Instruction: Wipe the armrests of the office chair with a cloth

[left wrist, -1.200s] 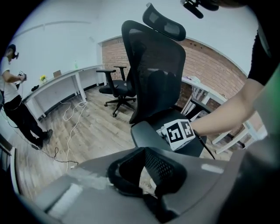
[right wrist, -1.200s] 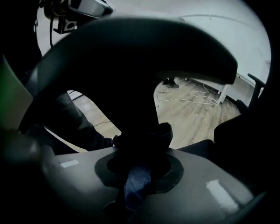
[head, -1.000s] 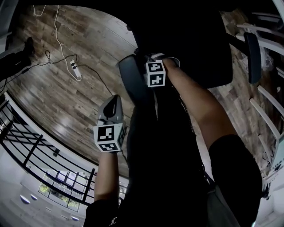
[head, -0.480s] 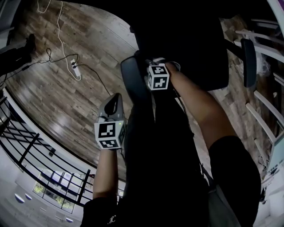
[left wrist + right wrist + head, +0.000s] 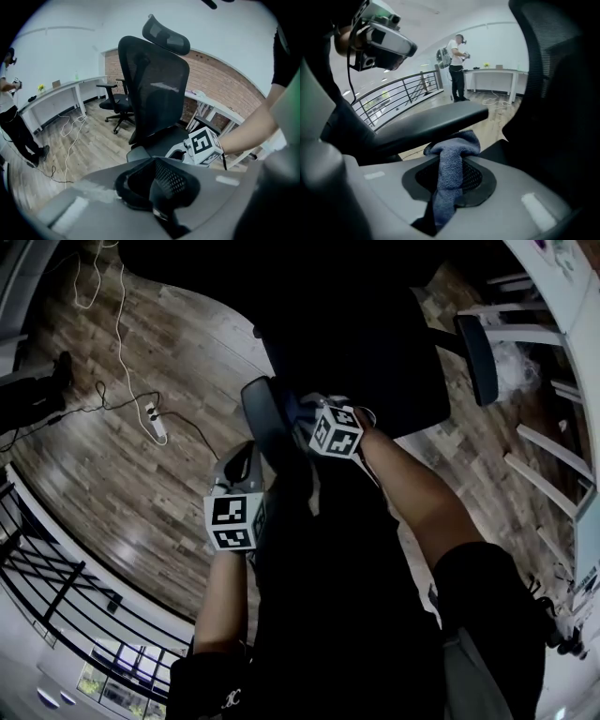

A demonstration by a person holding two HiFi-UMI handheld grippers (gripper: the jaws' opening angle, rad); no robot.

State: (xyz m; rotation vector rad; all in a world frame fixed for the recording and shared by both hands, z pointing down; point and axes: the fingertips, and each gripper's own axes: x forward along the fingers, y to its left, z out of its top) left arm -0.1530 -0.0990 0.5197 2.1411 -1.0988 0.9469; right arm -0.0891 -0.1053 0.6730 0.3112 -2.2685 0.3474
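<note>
The black office chair stands right in front of me, its left armrest dark and padded, the other armrest at the far right. My right gripper is shut on a blue-grey cloth; the bunched end of the cloth presses against the left armrest. In the right gripper view the gripper sits just below that pad. My left gripper hangs apart, nearer than the armrest and left of it. Its jaws are shut with nothing between them, facing the chair back.
A power strip with cables lies on the wood floor at left. A black railing runs along the lower left. White desk frames stand right of the chair. Another office chair, a white desk and a person are farther off.
The head view has swung, so the chair sits higher and more to the left. My right gripper with the cloth has slid a little nearer along the left armrest. The left gripper has barely moved.
</note>
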